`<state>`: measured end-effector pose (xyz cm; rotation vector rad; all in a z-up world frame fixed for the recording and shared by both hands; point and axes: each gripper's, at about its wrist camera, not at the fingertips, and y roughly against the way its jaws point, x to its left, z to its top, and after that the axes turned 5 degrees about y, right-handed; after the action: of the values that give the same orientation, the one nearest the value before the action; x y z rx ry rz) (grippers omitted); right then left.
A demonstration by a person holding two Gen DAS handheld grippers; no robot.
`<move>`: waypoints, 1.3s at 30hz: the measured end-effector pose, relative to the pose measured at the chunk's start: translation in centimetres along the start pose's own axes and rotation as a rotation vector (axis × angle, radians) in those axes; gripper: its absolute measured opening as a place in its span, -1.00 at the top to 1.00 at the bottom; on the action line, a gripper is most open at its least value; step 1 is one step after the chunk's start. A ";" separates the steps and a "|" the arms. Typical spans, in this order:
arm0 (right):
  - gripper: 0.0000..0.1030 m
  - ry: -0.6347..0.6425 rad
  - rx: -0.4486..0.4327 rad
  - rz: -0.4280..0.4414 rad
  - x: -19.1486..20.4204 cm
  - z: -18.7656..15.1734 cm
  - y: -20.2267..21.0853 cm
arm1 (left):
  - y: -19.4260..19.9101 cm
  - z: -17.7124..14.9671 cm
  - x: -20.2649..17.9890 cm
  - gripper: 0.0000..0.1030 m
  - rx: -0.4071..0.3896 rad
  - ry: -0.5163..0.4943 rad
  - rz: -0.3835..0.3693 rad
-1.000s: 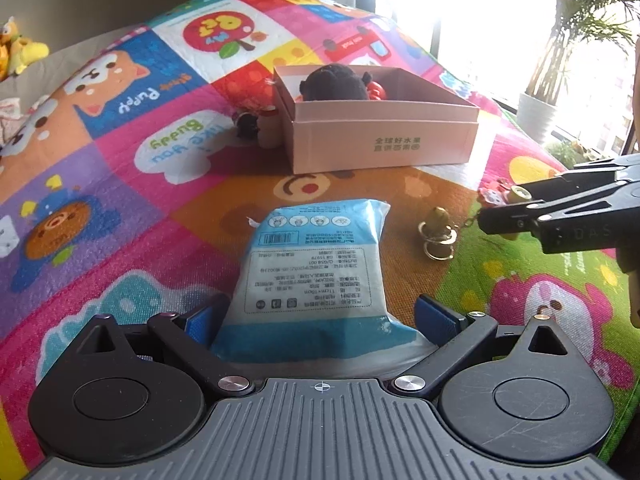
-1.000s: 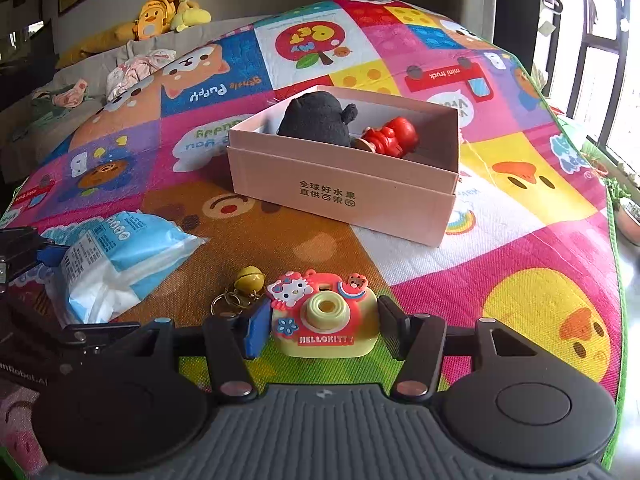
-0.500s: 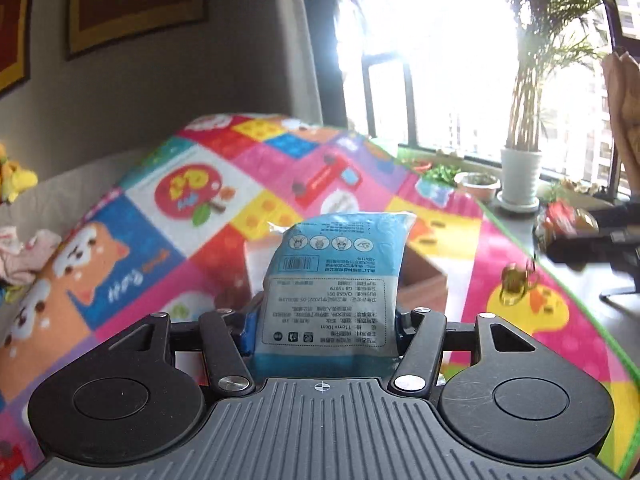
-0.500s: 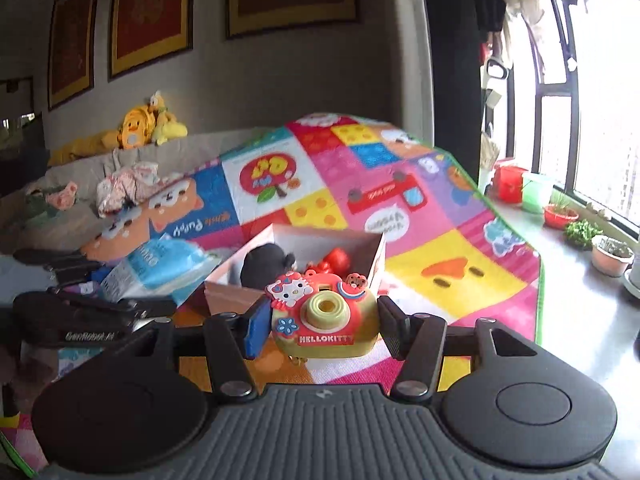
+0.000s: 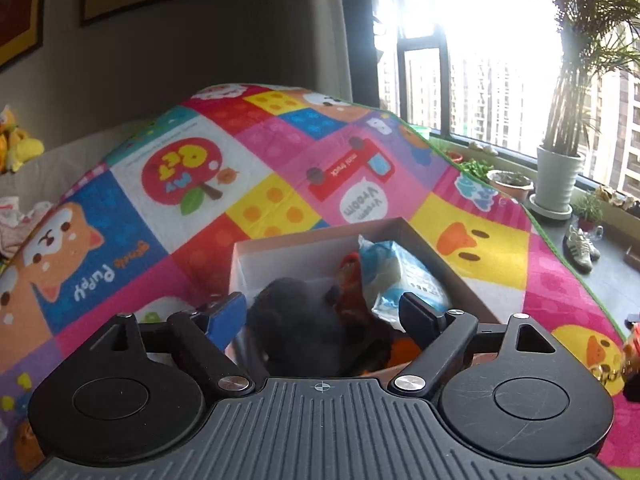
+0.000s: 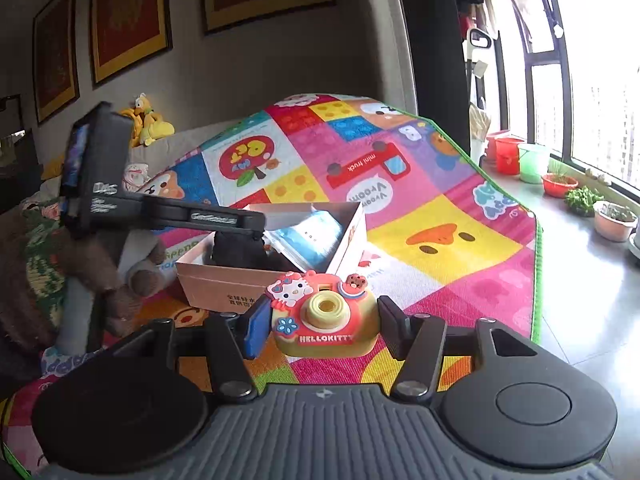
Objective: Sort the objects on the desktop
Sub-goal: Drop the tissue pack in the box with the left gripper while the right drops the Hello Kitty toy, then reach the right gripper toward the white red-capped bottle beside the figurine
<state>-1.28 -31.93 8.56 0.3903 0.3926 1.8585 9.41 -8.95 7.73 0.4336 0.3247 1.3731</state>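
Two grippers are seen. The right gripper [image 6: 320,322] is pinched on one toy camera [image 6: 323,314], held above the mat [image 6: 432,240] just near of the box [image 6: 224,286]. The left gripper [image 5: 322,316] is spread wide with nothing between its fingers, hovering over the near end of that box [image 5: 460,276]. One box is counted, resting on the mat; inside it lie one black plush [image 5: 308,328] at the near left, one red toy [image 5: 352,280] beside it, and one blue-and-white packet [image 5: 404,276] leaning along the right wall. In the right view, the box's left part is partly blocked by the left gripper. Farther right, one white pot [image 5: 558,178] with a plant is seen by the window.
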 end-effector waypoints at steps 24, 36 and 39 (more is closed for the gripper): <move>0.08 0.215 0.331 0.111 16.1 16.7 -25.4 | 3.7 -9.8 14.2 -0.89 0.114 0.233 0.044; 0.52 0.436 0.557 -0.090 22.3 12.4 -38.3 | 4.2 -10.5 14.1 -0.94 0.101 0.232 -0.032; 0.52 0.465 0.589 -0.094 22.5 11.8 -38.3 | 4.4 -10.5 14.1 -0.94 0.092 0.228 -0.033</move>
<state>29.30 2.04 3.37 0.3172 1.2667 1.7058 3.16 6.68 1.02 0.3458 0.5818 1.3814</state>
